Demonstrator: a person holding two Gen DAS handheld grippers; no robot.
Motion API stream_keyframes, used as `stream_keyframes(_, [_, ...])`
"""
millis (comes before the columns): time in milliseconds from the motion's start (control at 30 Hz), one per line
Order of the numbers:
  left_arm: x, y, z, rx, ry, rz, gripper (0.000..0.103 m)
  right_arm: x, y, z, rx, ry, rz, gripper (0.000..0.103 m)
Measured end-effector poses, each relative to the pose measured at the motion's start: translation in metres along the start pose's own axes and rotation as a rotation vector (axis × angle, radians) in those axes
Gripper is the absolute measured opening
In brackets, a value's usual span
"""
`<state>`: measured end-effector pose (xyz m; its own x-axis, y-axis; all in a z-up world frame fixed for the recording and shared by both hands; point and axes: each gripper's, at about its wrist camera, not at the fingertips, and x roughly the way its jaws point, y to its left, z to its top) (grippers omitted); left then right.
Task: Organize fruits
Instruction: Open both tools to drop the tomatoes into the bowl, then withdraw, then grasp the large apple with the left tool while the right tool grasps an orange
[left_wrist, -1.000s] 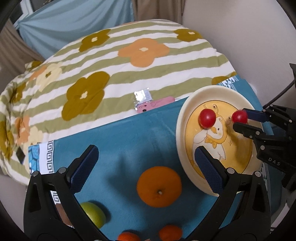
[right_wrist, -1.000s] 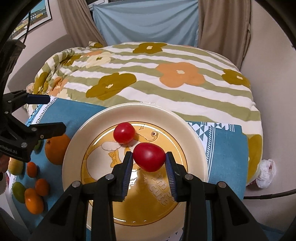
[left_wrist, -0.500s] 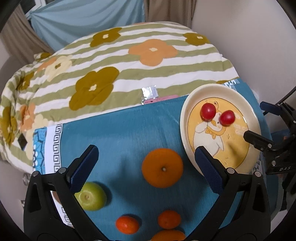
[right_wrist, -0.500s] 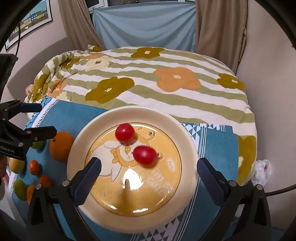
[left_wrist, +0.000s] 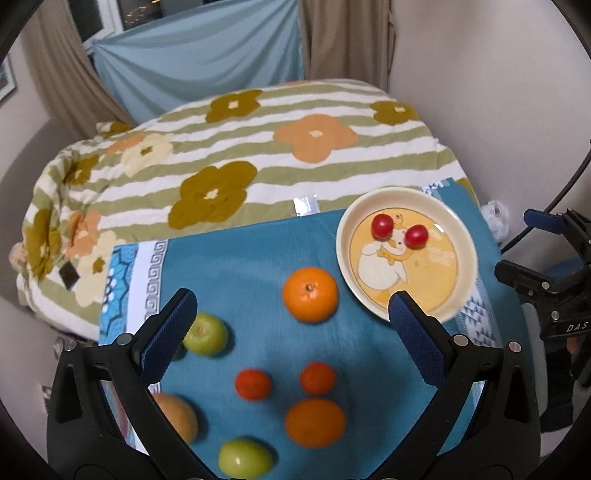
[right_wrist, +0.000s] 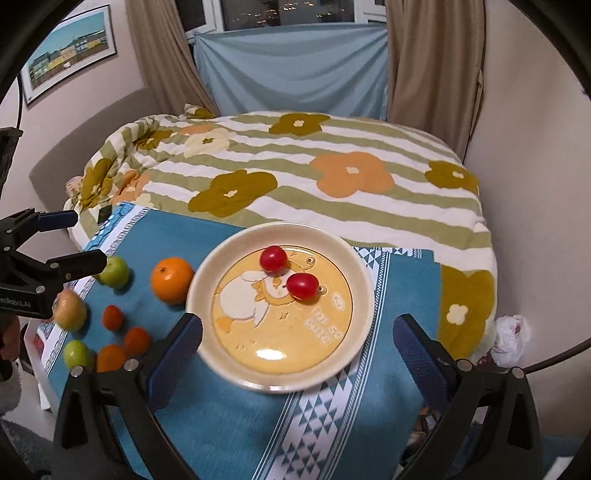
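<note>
A cream plate (right_wrist: 354, 273) with a duck picture holds two red tomatoes (right_wrist: 273, 258) (right_wrist: 303, 285); it also shows in the left wrist view (left_wrist: 461, 236). On the blue cloth (left_wrist: 243, 258) lie a large orange (left_wrist: 310, 299), two small oranges (left_wrist: 253, 384) (left_wrist: 317, 377), another orange (left_wrist: 314, 421), two green fruits (left_wrist: 206, 334) (left_wrist: 243, 459) and a peach-coloured fruit (left_wrist: 177, 417). My left gripper (left_wrist: 291, 328) is open and empty above the loose fruit. My right gripper (right_wrist: 295, 354) is open and empty, above the plate's near rim.
A flowered striped quilt (right_wrist: 295, 177) covers the bed behind the cloth. A silver packet (left_wrist: 306, 205) lies at the cloth's far edge. A wall stands to the right, with a white crumpled bag (right_wrist: 511, 339) and a cable beside the bed.
My right gripper opened, left the second tomato on the plate and pulled back and up. My left gripper also rose and drew back, bringing more loose fruit into view.
</note>
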<state>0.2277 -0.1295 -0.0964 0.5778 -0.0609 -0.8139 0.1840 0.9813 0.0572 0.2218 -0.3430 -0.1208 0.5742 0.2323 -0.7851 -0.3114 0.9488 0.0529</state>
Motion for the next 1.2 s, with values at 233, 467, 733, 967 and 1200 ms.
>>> stream_keyframes(233, [-0.053, 0.011, -0.037, -0.087, -0.039, 0.054, 0.103, -0.029, 0.019, -0.014, -0.002, 0.009, 0.065, 0.103])
stream_keyframes(467, [-0.089, 0.041, -0.081, -0.174, -0.041, 0.122, 0.103, -0.047, 0.057, -0.032, -0.014, 0.0, 0.088, 0.103])
stream_keyframes(733, [-0.105, 0.094, -0.134, -0.213, -0.05, 0.159, 0.103, -0.041, 0.117, -0.052, 0.025, 0.011, 0.115, 0.103])
stream_keyframes(967, [-0.077, 0.139, -0.16, -0.136, -0.013, 0.121, 0.103, -0.024, 0.161, -0.066, 0.092, 0.024, 0.065, 0.103])
stream_keyframes(1200, [-0.032, 0.164, -0.169, -0.071, 0.025, 0.022, 0.103, 0.01, 0.194, -0.078, 0.142, 0.052, -0.014, 0.103])
